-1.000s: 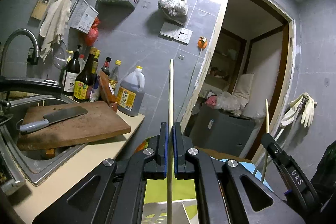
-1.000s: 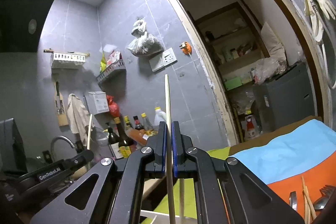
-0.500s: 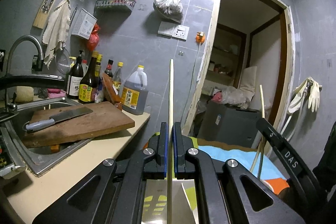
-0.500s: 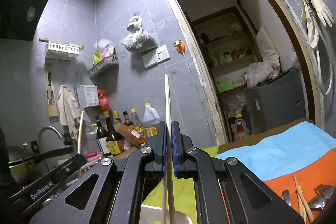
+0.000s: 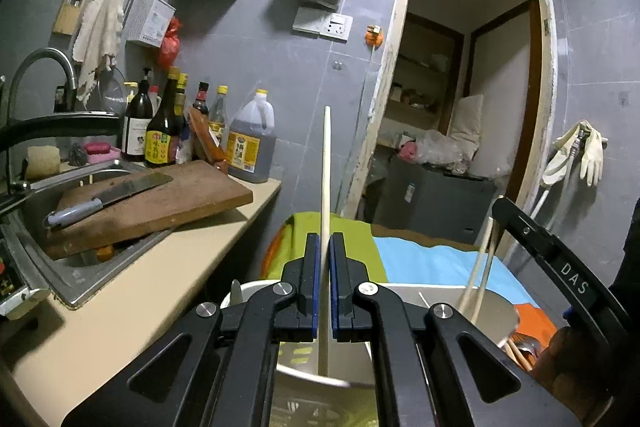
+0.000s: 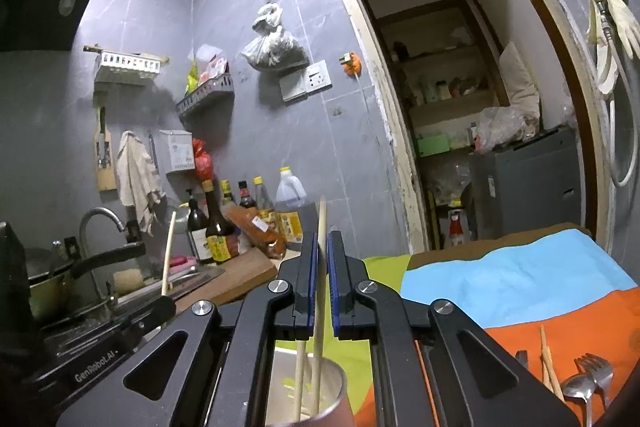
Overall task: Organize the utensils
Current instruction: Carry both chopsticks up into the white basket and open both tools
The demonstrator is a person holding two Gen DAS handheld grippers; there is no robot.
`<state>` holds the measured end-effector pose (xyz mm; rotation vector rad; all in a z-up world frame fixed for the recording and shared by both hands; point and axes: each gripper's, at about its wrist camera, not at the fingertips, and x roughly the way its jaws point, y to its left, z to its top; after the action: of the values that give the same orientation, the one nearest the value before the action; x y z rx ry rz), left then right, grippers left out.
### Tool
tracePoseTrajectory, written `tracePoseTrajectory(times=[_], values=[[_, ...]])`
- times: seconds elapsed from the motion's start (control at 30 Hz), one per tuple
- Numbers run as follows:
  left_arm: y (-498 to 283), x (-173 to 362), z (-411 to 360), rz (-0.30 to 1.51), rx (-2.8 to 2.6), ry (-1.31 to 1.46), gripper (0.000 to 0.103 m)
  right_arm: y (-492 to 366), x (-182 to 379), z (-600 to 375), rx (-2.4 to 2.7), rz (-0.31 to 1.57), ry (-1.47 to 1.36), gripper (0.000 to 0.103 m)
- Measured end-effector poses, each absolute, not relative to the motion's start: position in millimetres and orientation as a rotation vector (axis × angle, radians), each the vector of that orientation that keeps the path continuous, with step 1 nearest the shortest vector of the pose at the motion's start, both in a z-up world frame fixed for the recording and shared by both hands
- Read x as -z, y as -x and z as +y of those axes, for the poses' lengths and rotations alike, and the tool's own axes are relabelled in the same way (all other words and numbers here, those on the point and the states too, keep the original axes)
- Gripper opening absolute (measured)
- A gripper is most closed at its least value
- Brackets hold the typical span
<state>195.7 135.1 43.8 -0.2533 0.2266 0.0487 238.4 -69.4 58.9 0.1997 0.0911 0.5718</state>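
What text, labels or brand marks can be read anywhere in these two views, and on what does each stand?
"DAS": on the black arm of the right gripper, seen from the left wrist.
"GenRobot.AI": on the black arm of the left gripper, seen from the right wrist.
Labels on the sauce bottles and the oil jug: printed, too small to read.
Sticker on the grey cabinet: blurred, unreadable.

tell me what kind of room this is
Most likely a small home kitchen: a sink with a curved tap, a wooden cutting board with a cleaver lying on it, and sauce and oil bottles lined up against the grey tiled wall.
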Motion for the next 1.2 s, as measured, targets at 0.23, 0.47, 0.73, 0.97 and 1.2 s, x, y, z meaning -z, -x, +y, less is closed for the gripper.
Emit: tracePoseTrajectory(times=[0.23, 0.47, 0.73, 0.97, 1.2], values=[[-187.7, -51.7, 130.3, 0.233, -0.025, 0.251, 0.005, -232.1, -61.4, -76.6, -0.594, 0.113, -0.183, 0.022], [-178.4, -67.0, 119.0, 0.209, 0.009, 0.257, 0.028, -221.1, -76.4, -96.2, -0.581, 0.087, -0.172, 0.037], [-172.7, -87.7, 93.3, 0.194, 0.032, 0.236, 0.048, -205.6, -91.7, -140.5, -0.533, 0.055, -0.135, 0.067], [-171.1, -94.3, 61.8, 0.194, 0.048, 0.202, 0.066, -192.6, -97.2, -185.0, -0.463, 0.030, -0.084, 0.092], [-178.1, -88.0, 26.1, 0.218, 0.108, 0.176, 0.088, -185.2, -97.5, -226.2, -0.410, 0.040, -0.072, 0.103]])
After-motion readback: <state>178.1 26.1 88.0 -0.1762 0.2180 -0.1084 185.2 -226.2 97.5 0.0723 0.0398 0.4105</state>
